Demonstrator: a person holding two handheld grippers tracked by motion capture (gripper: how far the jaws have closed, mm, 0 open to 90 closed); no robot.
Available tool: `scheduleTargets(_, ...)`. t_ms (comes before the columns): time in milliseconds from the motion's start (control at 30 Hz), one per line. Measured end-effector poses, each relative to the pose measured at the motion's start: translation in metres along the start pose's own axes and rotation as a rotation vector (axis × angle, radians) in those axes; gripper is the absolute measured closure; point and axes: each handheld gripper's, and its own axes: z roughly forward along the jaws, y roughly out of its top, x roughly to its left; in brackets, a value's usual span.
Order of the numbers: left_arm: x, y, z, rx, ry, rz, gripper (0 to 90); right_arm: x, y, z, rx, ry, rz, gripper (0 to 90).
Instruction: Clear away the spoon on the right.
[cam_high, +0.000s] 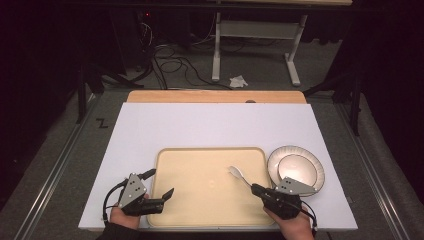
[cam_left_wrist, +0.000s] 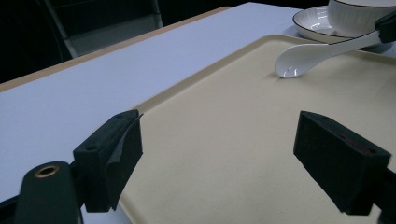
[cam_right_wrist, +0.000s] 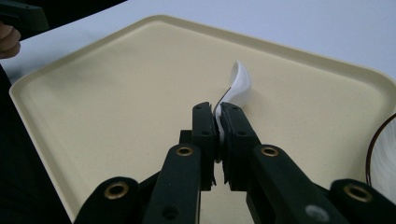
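Glossy white ceramic spoon (cam_high: 237, 174) over beige plastic tray (cam_high: 200, 210), bowl end pointing away, handle hidden in clamped right gripper (cam_high: 256, 188), left gripper (cam_high: 159, 186) gaping wide, empty.

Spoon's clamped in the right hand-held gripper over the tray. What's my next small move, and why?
Probably lower the spoon a touch and open the right hand-held gripper. Its bowl end already rests on the tray, and its handle is pinched between shut jaws, so a release should leave it lying flat.

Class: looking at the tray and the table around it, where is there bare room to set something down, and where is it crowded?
Free: the tray left of the spoon, and the table beyond it. Crowded: the right, with right claw, bowl and plate.
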Motion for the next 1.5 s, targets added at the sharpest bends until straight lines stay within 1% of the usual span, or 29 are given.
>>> scheduleTargets(233, 0.0, 0.0, -0.001, 0.001, 0.002, 0.004, 15.9, 0.0, -0.002, 0.0, 0.014, -0.002, 0.003, 85.6)
scheduleTargets(267, 0.0, 0.0, -0.001, 0.0, 0.002, 0.003, 15.9, -0.001, -0.002, 0.0, 0.016, 0.001, 0.004, 82.8)
scheduleTargets(300, 0.0, 0.0, -0.001, 0.0, 0.001, 0.003, 15.9, -0.002, -0.002, -0.001, 0.02, 0.011, 0.013, 76.5)
scheduleTargets(333, 0.0, 0.0, -0.001, 0.0, 0.001, 0.002, 15.9, -0.003, -0.002, -0.001, 0.023, 0.016, 0.019, 72.6)
scheduleTargets(400, 0.0, 0.0, -0.001, 0.0, 0.001, 0.002, 15.9, -0.004, -0.002, -0.002, 0.022, 0.012, 0.028, 72.0)
scheduleTargets(433, 0.0, 0.0, -0.001, 0.0, 0.001, 0.002, 15.9, -0.004, -0.001, -0.002, 0.018, 0.007, 0.024, 71.8)
scheduleTargets(533, 0.0, 0.0, -0.001, 0.0, 0.0, 0.003, 15.9, -0.004, -0.001, -0.004, 0.014, -0.001, 0.032, 71.9)
scheduleTargets(733, 0.0, 0.0, -0.001, 0.0, 0.002, 0.003, 15.9, -0.005, -0.002, -0.006, 0.027, -0.028, 0.019, 74.1)
scheduleTargets(833, 0.0, 0.0, -0.002, 0.0, 0.002, 0.003, 15.9, -0.005, -0.003, -0.006, 0.048, -0.046, 0.022, 77.9)
scheduleTargets(933, 0.0, 0.0, -0.002, -0.001, 0.002, 0.002, 15.9, -0.006, -0.005, -0.006, 0.079, -0.065, 0.013, 90.0)
scheduleTargets(1167, 0.0, 0.0, -0.002, -0.001, 0.0, 0.002, 15.9, -0.008, -0.009, 0.001, 0.186, -0.108, 0.018, 90.0)
scheduleTargets(1233, 0.0, 0.0, -0.002, -0.001, 0.0, 0.001, 15.9, -0.008, -0.01, 0.004, 0.215, -0.118, 0.015, 90.0)
scheduleTargets(1300, 0.0, 0.0, -0.002, 0.0, 0.0, 0.0, 15.9, -0.007, -0.012, 0.008, 0.25, -0.116, -0.001, 90.0)
scheduleTargets(1333, 0.0, 0.0, -0.002, 0.0, 0.0, 0.001, 15.9, -0.007, -0.013, 0.009, 0.254, -0.114, -0.004, 90.0)
scheduleTargets(1367, 0.0, 0.0, -0.002, 0.0, 0.0, 0.001, 15.9, -0.006, -0.013, 0.011, 0.262, -0.11, -0.017, 90.0)
scheduleTargets(1467, 0.0, 0.0, -0.002, 0.0, 0.0, 0.001, 15.9, -0.005, -0.013, 0.013, 0.272, -0.106, -0.024, 90.0)
scheduleTargets(1500, 0.0, 0.0, -0.002, 0.0, 0.0, 0.001, 15.9, -0.004, -0.013, 0.013, 0.27, -0.102, -0.033, 90.0)
